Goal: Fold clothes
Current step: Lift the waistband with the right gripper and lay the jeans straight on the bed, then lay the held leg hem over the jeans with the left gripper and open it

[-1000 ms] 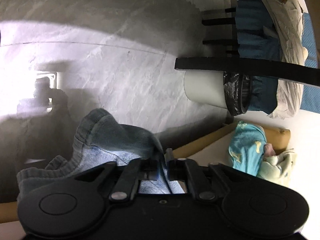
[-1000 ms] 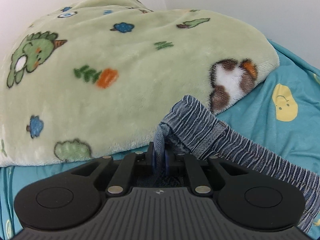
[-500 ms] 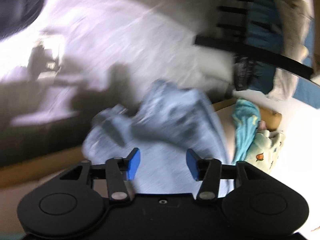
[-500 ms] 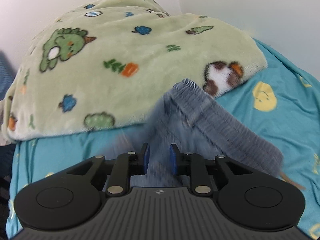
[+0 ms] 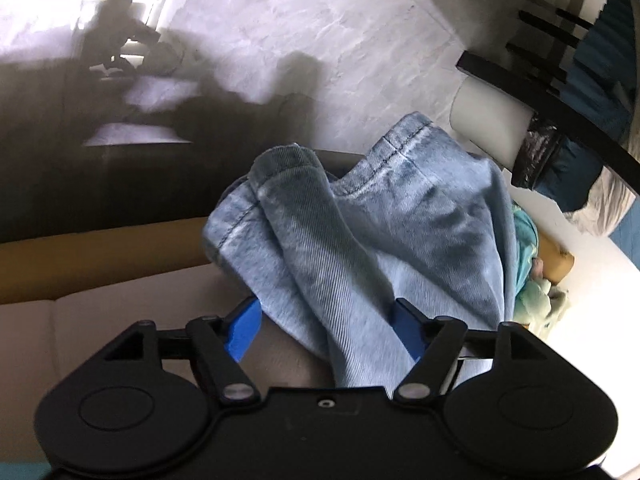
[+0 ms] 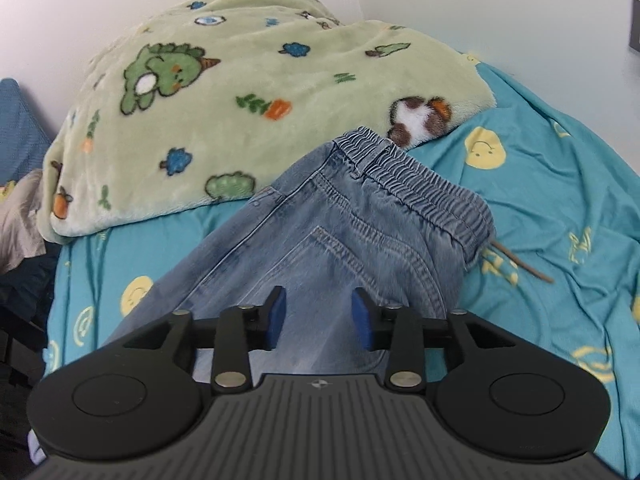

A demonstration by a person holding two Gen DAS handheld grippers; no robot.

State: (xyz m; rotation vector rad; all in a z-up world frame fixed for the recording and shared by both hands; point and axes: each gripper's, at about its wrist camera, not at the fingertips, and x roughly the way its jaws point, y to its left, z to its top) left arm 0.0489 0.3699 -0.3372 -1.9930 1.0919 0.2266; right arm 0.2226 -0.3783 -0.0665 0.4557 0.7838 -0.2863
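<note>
A pair of light blue jeans lies on the bed. In the left wrist view its leg ends (image 5: 360,216) lie bunched at the bed's edge, running between my open left gripper (image 5: 326,330) fingers without being clamped. In the right wrist view the elastic waistband (image 6: 404,184) and back pocket lie flat on the teal sheet (image 6: 552,208), just ahead of my open, empty right gripper (image 6: 318,316).
A green fleece blanket with dinosaur prints (image 6: 248,92) is heaped beyond the waistband. A white bin with a black liner (image 5: 500,136) and a black rack with clothes (image 5: 592,80) stand on the grey floor (image 5: 320,28). The bed has a tan frame (image 5: 80,256).
Both grippers were shut on the jeans a second ago; both have opened and let go. The jeans now lie on the bed, and both grippers have drawn back a little.
</note>
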